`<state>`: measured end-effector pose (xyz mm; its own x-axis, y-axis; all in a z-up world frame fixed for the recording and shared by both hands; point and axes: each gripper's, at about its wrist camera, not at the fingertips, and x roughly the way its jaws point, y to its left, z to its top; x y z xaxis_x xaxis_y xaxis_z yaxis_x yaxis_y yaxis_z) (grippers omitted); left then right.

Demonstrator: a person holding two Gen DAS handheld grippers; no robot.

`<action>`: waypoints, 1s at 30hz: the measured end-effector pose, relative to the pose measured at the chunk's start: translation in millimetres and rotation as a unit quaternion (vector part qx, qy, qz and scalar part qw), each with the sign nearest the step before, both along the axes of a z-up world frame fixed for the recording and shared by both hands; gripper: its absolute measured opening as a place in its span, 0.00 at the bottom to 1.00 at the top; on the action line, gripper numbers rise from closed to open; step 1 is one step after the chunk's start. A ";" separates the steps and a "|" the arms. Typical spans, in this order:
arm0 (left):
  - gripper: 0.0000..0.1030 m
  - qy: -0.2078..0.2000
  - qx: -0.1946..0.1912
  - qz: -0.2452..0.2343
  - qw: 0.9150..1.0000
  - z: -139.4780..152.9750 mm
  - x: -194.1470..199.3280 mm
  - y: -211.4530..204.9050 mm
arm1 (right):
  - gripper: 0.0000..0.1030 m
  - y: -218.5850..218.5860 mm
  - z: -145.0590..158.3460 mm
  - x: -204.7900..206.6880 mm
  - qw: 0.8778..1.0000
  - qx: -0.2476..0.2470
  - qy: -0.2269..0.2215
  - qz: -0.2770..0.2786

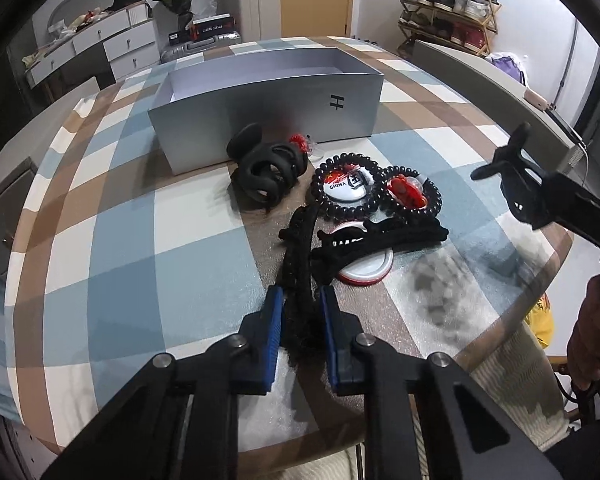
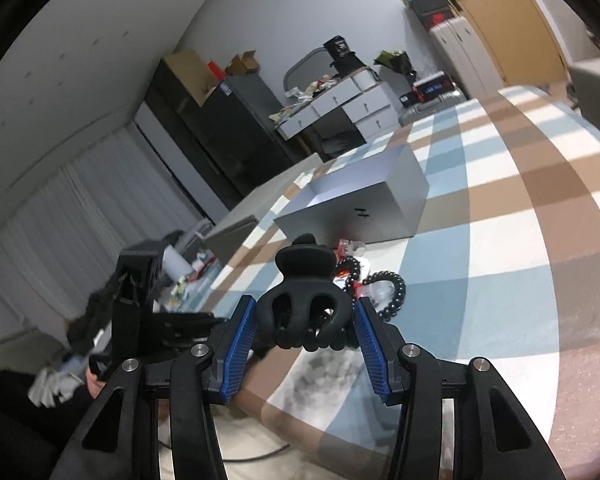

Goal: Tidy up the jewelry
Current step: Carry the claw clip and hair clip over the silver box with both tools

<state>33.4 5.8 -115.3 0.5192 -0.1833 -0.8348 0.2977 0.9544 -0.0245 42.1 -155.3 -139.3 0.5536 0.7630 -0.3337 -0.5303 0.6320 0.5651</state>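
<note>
Left tool (image 1: 302, 316) grips a black braid (image 1: 296, 256), right tool (image 2: 302, 326) a claw clip (image 2: 304, 312); badge (image 1: 348, 186) reads "CHINA".

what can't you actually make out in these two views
- Inside of the open grey cardboard box: left wrist view, its front wall hides the floor; the right wrist view shows only part.
- Red-rimmed round badge: left wrist view, black hair accessories cover its face.
- Small red trinket: right wrist view, blurred, behind the black plastic claw clip.
</note>
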 end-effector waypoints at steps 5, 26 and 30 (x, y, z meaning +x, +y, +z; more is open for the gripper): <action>0.13 0.000 -0.016 0.006 1.000 3.0 -1.7 9.0 | 0.48 3.5 5.2 -2.5 1.000 -0.013 -0.006 -0.003; 0.13 -0.074 -0.051 0.071 0.993 30.3 -5.2 48.2 | 0.48 39.1 38.2 12.3 0.998 -0.023 -0.053 0.018; 0.13 -0.094 -0.063 0.079 0.990 45.7 -2.4 54.1 | 0.48 44.6 47.9 19.5 0.997 -0.023 -0.063 0.024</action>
<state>31.1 60.0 -69.6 0.6941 -0.1836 -0.6960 0.1557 0.9823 -0.1038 61.6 -110.7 -91.5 0.5565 0.7754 -0.2985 -0.6261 0.6276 0.4628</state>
